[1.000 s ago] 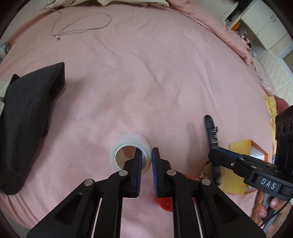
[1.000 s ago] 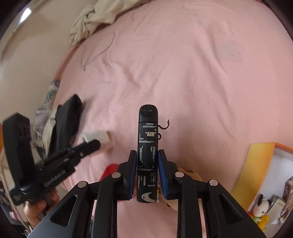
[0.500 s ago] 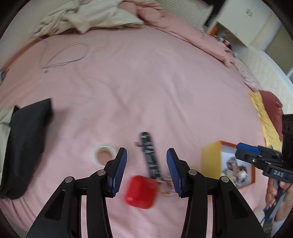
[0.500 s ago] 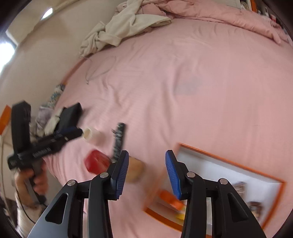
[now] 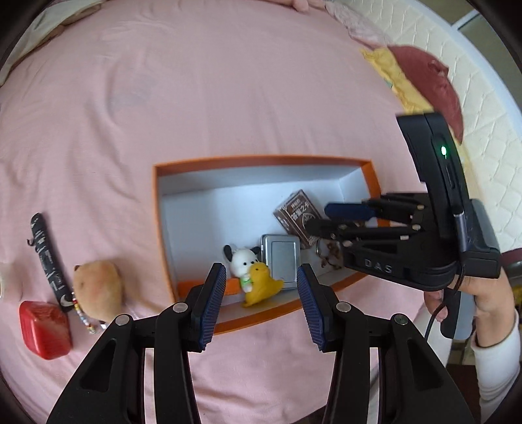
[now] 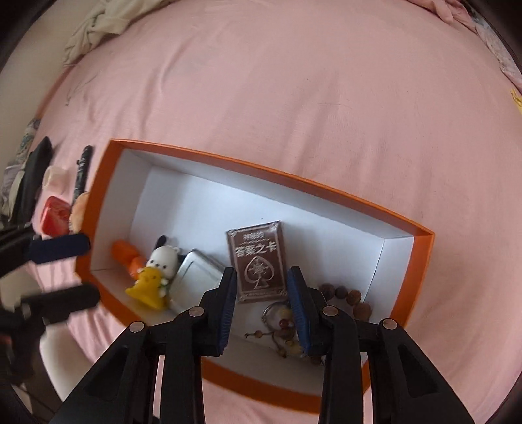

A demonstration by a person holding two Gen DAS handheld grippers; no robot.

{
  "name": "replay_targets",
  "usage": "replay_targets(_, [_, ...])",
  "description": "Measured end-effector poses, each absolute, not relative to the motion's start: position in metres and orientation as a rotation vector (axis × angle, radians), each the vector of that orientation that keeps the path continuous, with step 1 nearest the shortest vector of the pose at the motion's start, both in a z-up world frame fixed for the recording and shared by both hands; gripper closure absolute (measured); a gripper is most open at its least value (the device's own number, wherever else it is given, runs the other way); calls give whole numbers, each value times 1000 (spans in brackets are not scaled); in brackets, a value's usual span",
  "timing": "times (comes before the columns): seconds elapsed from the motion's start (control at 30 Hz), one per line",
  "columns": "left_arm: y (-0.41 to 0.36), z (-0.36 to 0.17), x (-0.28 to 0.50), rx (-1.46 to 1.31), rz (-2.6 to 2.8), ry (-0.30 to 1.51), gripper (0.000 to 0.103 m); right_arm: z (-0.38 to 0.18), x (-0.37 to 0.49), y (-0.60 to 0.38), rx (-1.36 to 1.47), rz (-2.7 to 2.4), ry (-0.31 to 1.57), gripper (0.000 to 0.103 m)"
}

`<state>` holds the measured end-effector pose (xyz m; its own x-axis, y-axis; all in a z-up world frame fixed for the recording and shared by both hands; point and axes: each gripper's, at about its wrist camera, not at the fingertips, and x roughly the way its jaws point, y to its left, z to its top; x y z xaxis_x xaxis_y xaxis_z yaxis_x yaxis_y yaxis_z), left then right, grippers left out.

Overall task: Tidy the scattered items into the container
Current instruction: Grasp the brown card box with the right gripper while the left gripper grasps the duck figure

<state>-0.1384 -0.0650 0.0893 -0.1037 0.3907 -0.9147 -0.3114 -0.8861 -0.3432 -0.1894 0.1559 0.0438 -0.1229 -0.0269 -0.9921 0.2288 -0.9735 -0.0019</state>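
An orange box (image 5: 261,160) (image 6: 261,169) with white inside lies on the pink bed. It holds a brown card pack (image 6: 259,262), a silver tin (image 5: 280,256), a white and yellow plush (image 5: 253,272), beads (image 6: 345,295) and an orange item (image 6: 125,254). My left gripper (image 5: 261,287) is open and empty over the box's near edge. My right gripper (image 6: 261,293) is open and empty above the card pack; it shows in the left wrist view (image 5: 336,218). Left of the box lie a black strap (image 5: 47,261), a red case (image 5: 44,329) and a tan plush (image 5: 99,288).
A bead string (image 5: 83,316) lies by the tan plush. A tape roll (image 6: 53,177) and black cloth (image 6: 31,179) lie at the far left. Crumpled cream bedding (image 6: 94,22) is at the back. Yellow and maroon cloth (image 5: 424,78) lies at the right bed edge.
Both grippers have opened and swung right over the orange box. The left let go of the tape roll and the right let go of the black strap, which lies on the bed.
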Motion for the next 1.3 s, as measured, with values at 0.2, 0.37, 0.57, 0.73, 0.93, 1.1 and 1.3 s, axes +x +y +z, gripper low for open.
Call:
replay_targets(0.2, [-40, 63, -144, -1878, 2018, 28, 56, 33, -203, 159, 1960, -2213, 186, 62])
replay_targets(0.37, [-28, 50, -143, -1901, 2007, 83, 56, 22, -204, 156, 1982, -2187, 225, 46])
replay_targets(0.57, [-18, 40, -139, -1910, 1988, 167, 60, 16, -204, 149, 2008, -2197, 375, 63])
replay_targets(0.73, [-30, 49, -139, -1883, 1987, 95, 70, 23, -207, 167, 2022, -2206, 173, 64])
replay_targets(0.93, [-42, 73, -139, -1812, 2012, -4, 71, 47, -203, 174, 1938, -2251, 81, 64])
replay_targets(1.1, [-55, 110, -135, -1703, 2040, -100, 71, 80, -200, 173, 1845, -2288, 1, 64])
replay_targets(1.3, [-120, 147, -127, -1607, 2143, -192, 71, 108, -198, 140, 1733, -2280, -30, 64])
